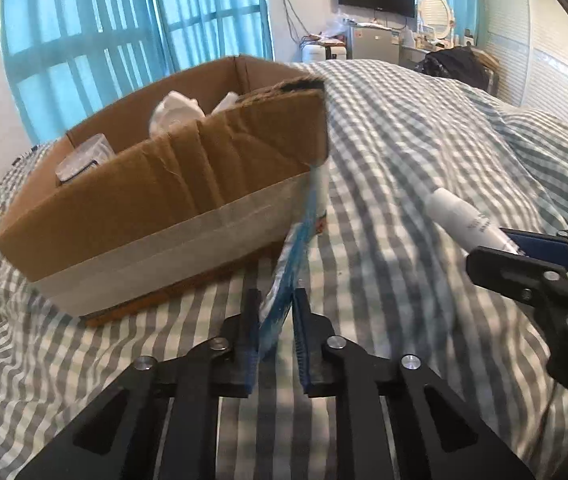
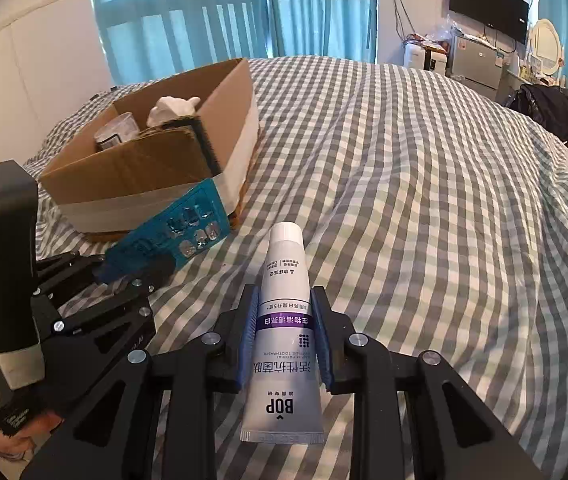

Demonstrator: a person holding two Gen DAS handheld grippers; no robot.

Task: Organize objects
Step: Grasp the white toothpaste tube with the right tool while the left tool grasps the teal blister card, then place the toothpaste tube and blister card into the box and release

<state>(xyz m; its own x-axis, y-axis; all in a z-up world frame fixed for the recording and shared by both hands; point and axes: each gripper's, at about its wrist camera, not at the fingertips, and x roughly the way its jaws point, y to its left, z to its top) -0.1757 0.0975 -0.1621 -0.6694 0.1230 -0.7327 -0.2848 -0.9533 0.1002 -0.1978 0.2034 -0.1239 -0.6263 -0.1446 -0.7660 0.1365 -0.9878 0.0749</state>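
My left gripper (image 1: 276, 300) is shut on a blue blister pack (image 1: 298, 240) and holds it edge-on above the bed, just right of the cardboard box (image 1: 156, 208). In the right wrist view the blister pack (image 2: 172, 236) shows its foil pockets in front of the box (image 2: 144, 168), with the left gripper (image 2: 140, 272) clamped on it. My right gripper (image 2: 286, 300) is shut on a white BOP toothpaste tube (image 2: 284, 320), cap pointing forward. The tube (image 1: 464, 220) and right gripper (image 1: 524, 256) show at the right of the left wrist view.
The box sits on a grey-and-white checked duvet (image 2: 404, 200) and holds a white object (image 2: 172, 110) and a clear plastic item (image 2: 116, 132). Blue curtains (image 2: 224, 8) hang behind. A TV (image 2: 488, 8), small fridge (image 2: 476, 60) and dark bag (image 2: 544, 108) stand beyond the bed.
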